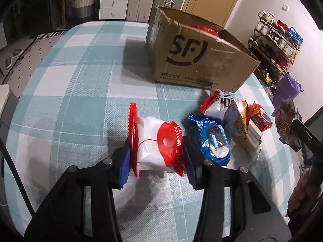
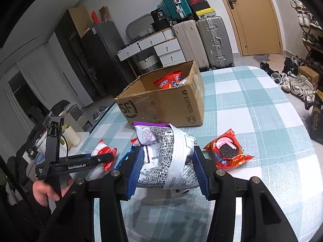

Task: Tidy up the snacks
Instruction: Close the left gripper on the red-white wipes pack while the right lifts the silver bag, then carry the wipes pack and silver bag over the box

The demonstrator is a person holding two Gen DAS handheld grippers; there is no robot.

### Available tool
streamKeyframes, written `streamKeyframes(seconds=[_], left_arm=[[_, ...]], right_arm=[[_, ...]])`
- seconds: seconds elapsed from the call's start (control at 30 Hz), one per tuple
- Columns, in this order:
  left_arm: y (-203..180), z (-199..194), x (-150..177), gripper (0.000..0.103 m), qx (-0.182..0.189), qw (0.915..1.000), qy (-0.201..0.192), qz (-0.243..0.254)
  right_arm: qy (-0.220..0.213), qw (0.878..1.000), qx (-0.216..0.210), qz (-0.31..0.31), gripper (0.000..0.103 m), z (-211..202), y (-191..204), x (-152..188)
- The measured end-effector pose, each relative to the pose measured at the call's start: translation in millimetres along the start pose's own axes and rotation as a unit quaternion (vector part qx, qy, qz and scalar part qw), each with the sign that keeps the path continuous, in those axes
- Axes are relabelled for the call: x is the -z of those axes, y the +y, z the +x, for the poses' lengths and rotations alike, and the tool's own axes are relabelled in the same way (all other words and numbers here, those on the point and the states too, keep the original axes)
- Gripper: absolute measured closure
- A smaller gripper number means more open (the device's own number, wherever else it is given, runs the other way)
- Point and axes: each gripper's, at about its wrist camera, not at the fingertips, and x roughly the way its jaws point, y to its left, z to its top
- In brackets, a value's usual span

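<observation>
My left gripper [image 1: 156, 151] is shut on a red and white snack packet [image 1: 155, 143], held just above the checked tablecloth. To its right lie a blue Oreo pack [image 1: 212, 141], another red and white packet [image 1: 218, 102] and several more snacks [image 1: 250, 121]. My right gripper [image 2: 167, 167] is shut on a crinkled silver and purple snack bag [image 2: 167, 157]. A red Oreo packet [image 2: 228, 151] lies to its right. The open cardboard SF box [image 1: 193, 54] stands behind and holds red snack packs [image 2: 169, 79]. The left gripper also shows in the right wrist view [image 2: 109, 157].
The table [image 1: 80, 80] wears a teal and white checked cloth. Suitcases [image 2: 212, 38], white drawers [image 2: 167, 50] and a wooden door [image 2: 256, 16] stand behind. A shoe rack [image 1: 276, 44] and shoes [image 2: 292, 80] are off the table's right side.
</observation>
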Motion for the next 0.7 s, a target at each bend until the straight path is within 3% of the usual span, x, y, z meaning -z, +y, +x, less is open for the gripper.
streamKeyframes(seconds=[0.3, 0.7], left_arm=[[-1, -27, -21, 0.061, 0.005, 0.9998, -0.017, 0.010], [-24, -67, -80, 0.060, 0.033, 0.9971, -0.048, 0.050]], right_arm=[[-0.010, 1.000, -0.009, -0.007, 0.054, -8, 9, -15], [-0.025, 0.999, -0.041, -0.011, 0.054, -14, 30, -59]])
